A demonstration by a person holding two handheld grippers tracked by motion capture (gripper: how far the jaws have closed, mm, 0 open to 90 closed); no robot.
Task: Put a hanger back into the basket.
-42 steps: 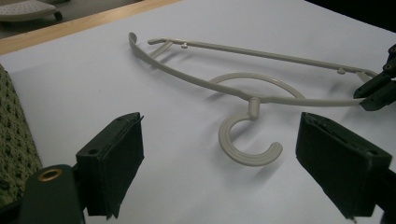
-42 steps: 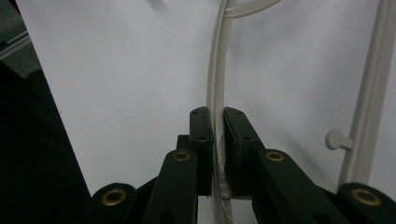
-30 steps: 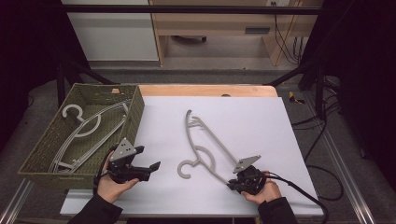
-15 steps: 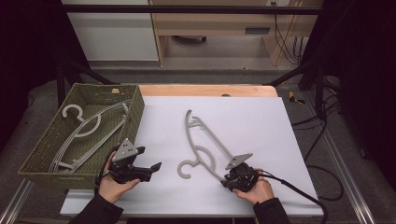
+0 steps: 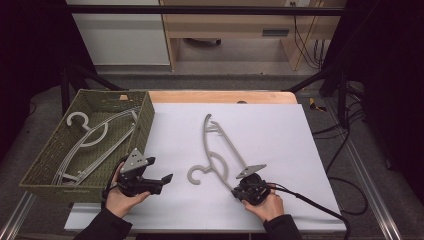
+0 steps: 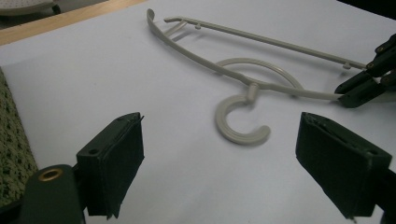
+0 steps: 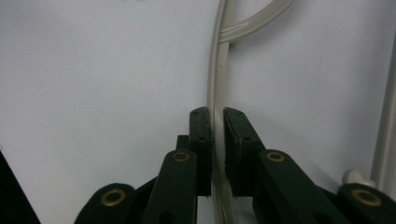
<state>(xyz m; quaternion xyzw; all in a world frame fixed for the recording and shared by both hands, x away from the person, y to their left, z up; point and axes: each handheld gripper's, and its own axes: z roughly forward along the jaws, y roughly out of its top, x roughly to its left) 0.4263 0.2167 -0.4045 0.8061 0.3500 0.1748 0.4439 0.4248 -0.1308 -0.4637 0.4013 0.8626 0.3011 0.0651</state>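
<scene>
A grey plastic hanger lies flat on the white table top, hook toward the near left. My right gripper is at its near end. In the right gripper view the jaws have just closed, and the right gripper is shut on the hanger's thin arm. My left gripper hovers beside the basket, open and holding nothing. The left gripper view shows the left gripper spread wide, the hanger beyond it, and the right gripper on the hanger's end.
A green woven basket stands at the table's left edge with grey hangers lying inside. A wooden strip runs along the table's far edge. Cables trail off the near right.
My right hand has slid a little to the left onto the hanger's near end. The left hand and the hanger have stayed where they were.
</scene>
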